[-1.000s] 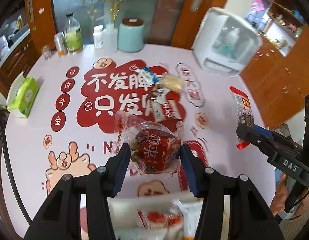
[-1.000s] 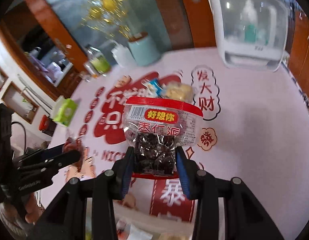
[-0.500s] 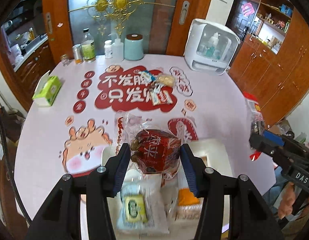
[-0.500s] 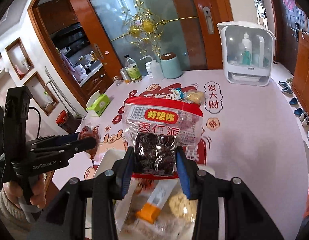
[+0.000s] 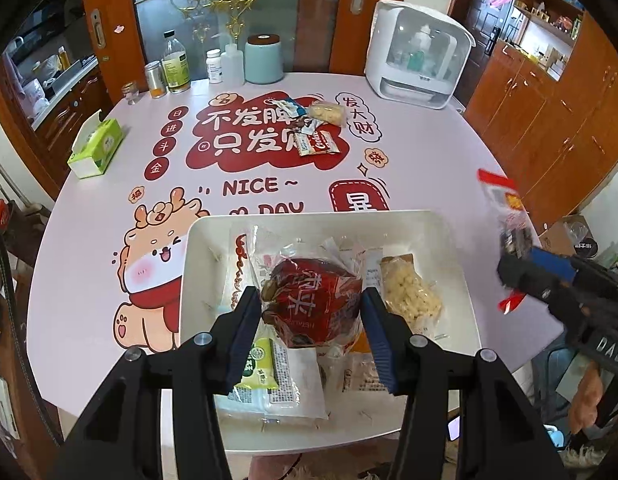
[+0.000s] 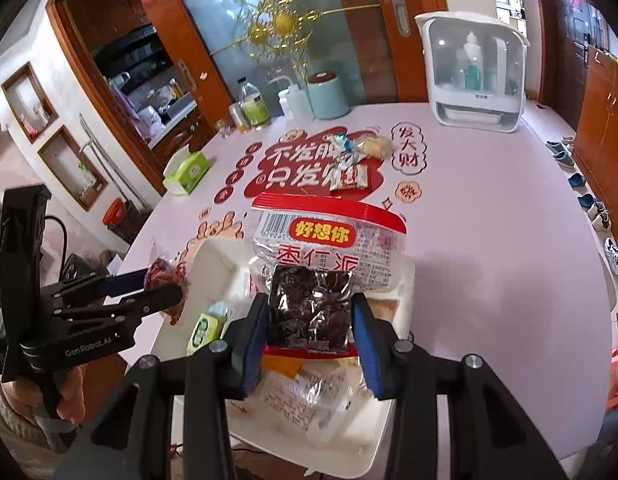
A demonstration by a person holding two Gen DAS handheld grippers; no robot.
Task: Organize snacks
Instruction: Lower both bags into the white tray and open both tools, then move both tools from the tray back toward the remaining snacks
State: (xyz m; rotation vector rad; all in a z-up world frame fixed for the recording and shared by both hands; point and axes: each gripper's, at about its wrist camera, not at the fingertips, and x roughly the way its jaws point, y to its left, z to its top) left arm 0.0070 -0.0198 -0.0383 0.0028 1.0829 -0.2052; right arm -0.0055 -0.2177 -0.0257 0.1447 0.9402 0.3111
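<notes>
tray [image 5: 461,280] at table's [image 5: 429,168] near edge, packets inside | loose snacks [image 5: 315,128] mid-table | tissue box [image 5: 97,148] left

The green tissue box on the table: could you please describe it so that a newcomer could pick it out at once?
Start at the round pink table with its big red printed lettering. Follow its left edge toward the jars and bottles at the back; short of them, alone near the rim, lies the tissue box. It is the only green and white carton there, well apart from the snack packets.
</notes>
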